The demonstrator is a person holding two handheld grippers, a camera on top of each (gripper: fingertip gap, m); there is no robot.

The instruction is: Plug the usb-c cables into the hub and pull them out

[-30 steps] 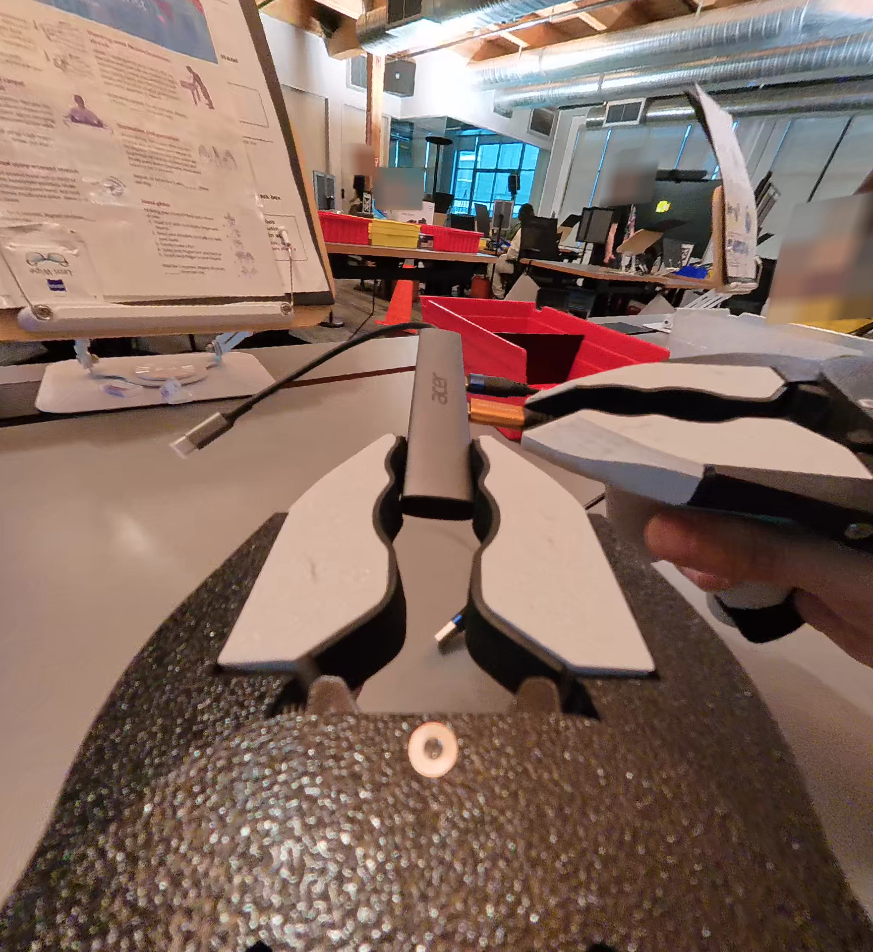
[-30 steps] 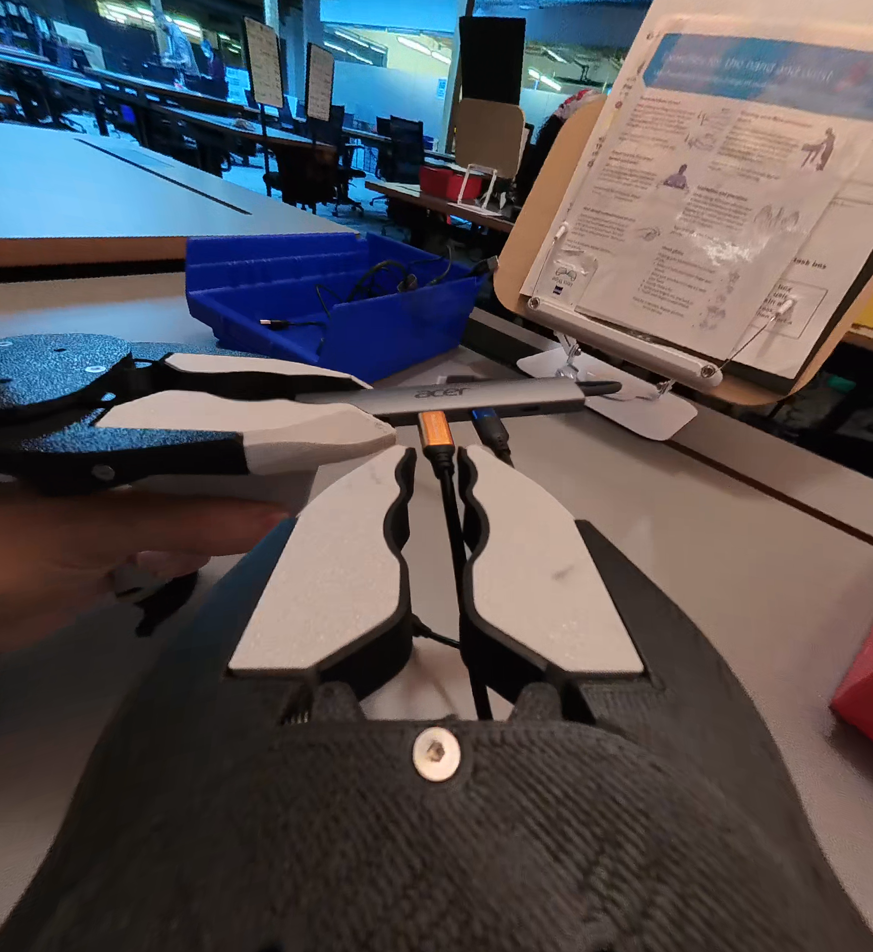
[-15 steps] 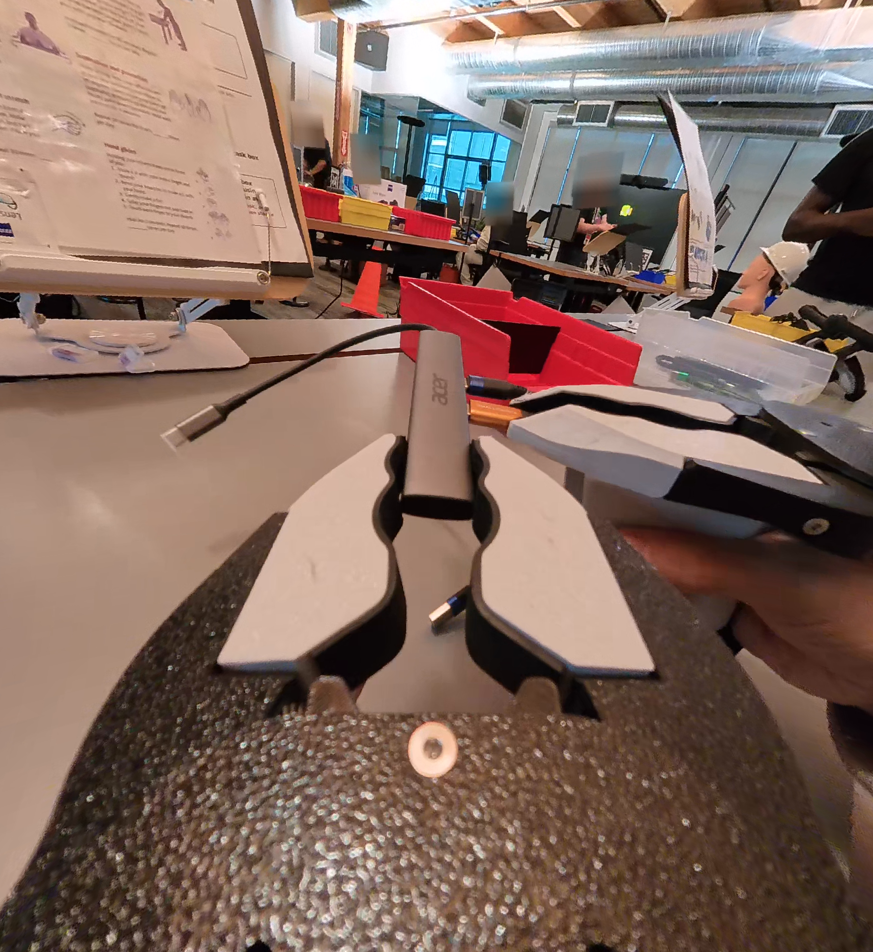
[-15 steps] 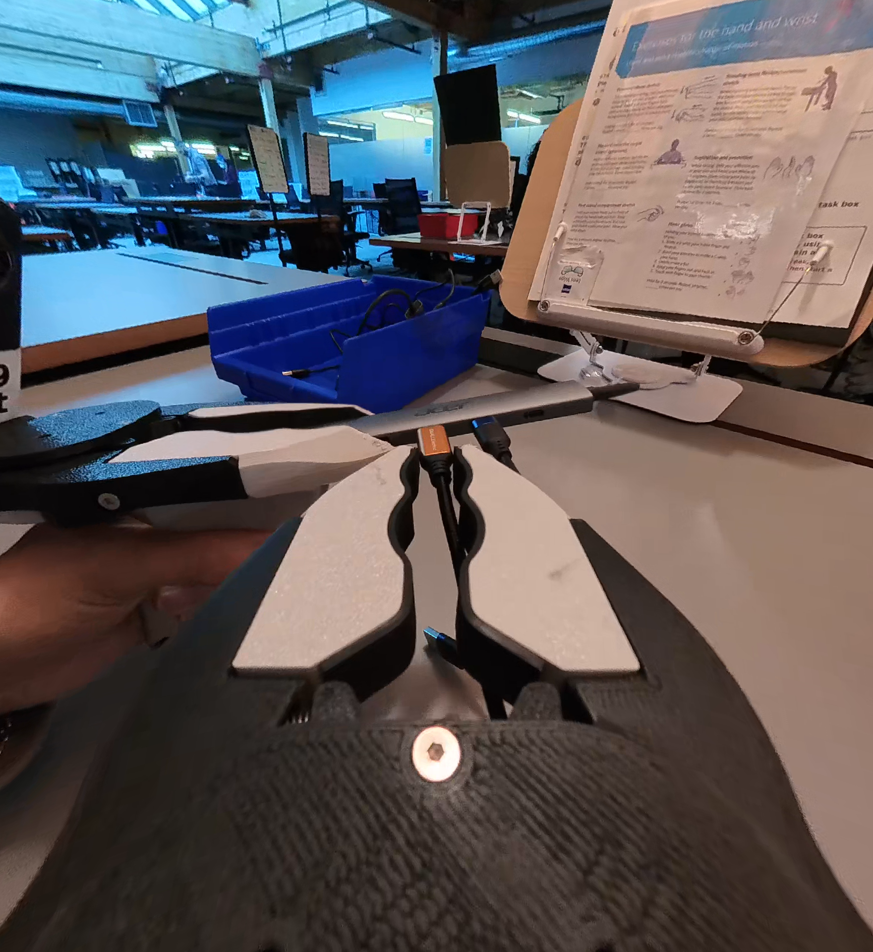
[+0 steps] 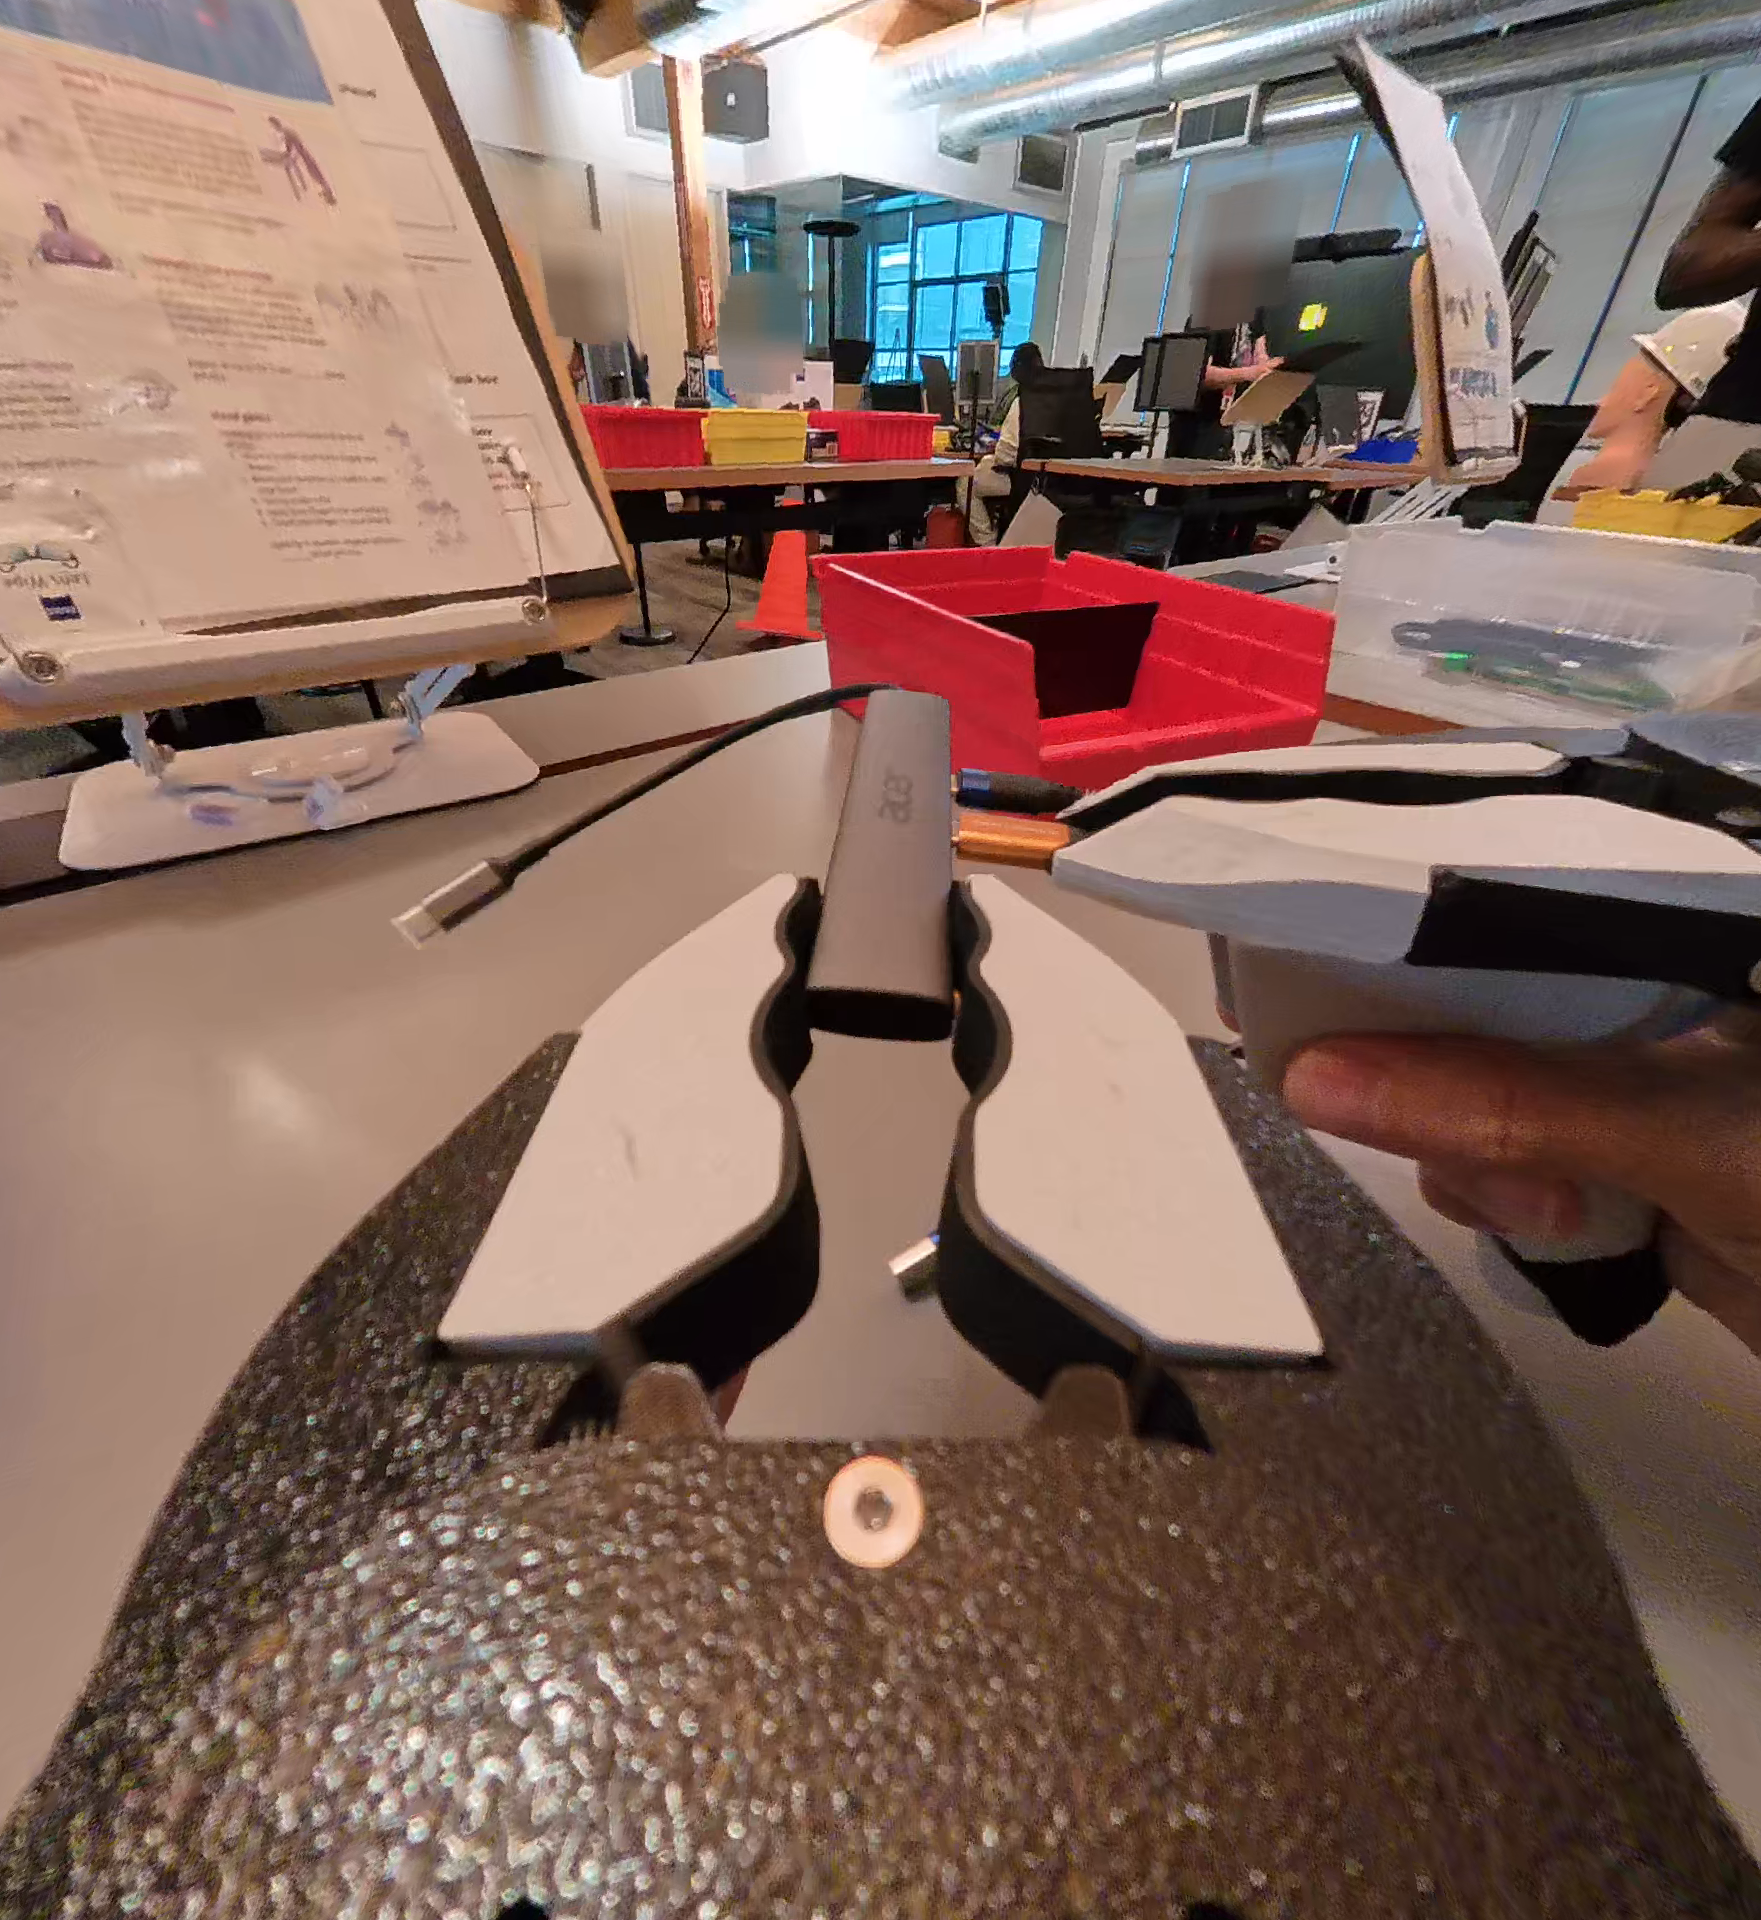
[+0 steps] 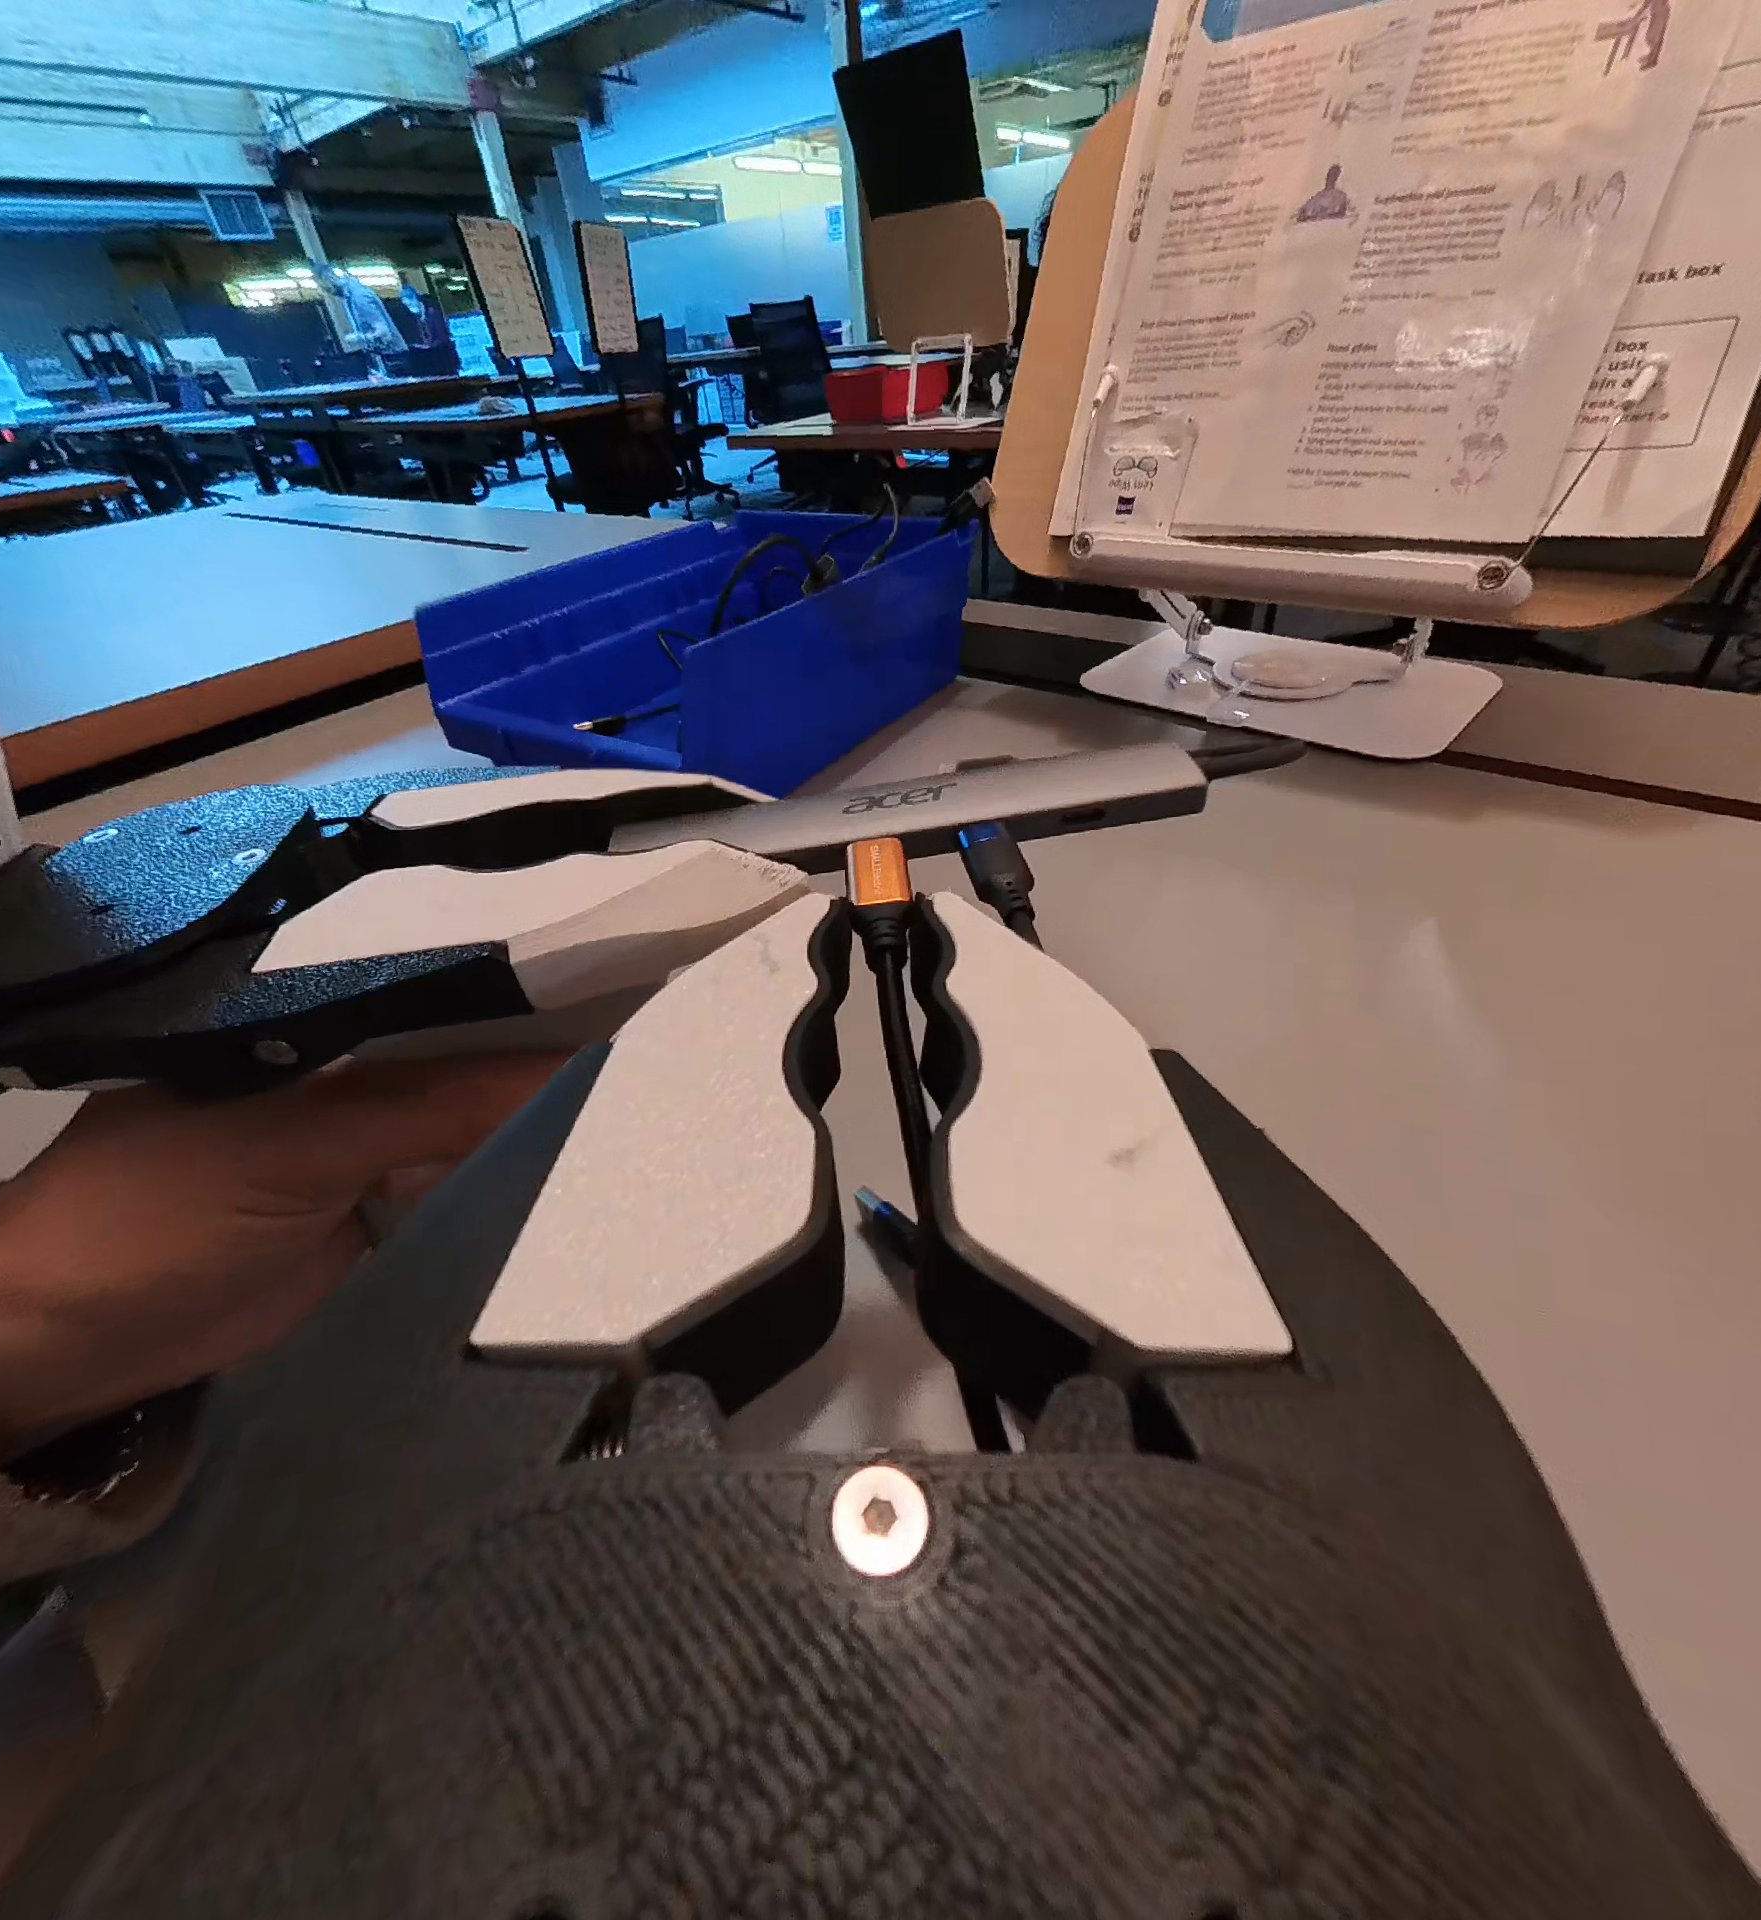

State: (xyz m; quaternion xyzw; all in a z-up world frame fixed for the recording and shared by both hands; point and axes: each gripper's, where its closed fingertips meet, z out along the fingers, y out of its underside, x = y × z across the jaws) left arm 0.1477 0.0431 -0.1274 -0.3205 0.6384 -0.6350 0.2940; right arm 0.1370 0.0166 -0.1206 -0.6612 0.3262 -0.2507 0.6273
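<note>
Since a moment ago both views tilted slightly; grips unchanged. Left claw (image 5: pixel 878 935) clamps the grey hub (image 5: pixel 881 852) above the table (image 5: pixel 180 1091); right claw (image 6: pixel 881 925) pinches the orange-tipped cable (image 6: pixel 876 871), plugged in beside a blue-tipped cable (image 6: pixel 990 847). Beyond: red bin (image 5: pixel 969 665), blue bin (image 6: pixel 814 675), document stand (image 6: pixel 1302 561).

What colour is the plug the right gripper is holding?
Orange, on a black cable. The plug shows best in the right wrist view.

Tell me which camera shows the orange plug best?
The right wrist view: the orange plug faces it, seated in the hub. The left wrist view shows it only sideways, partly hidden behind the right tool.
</note>
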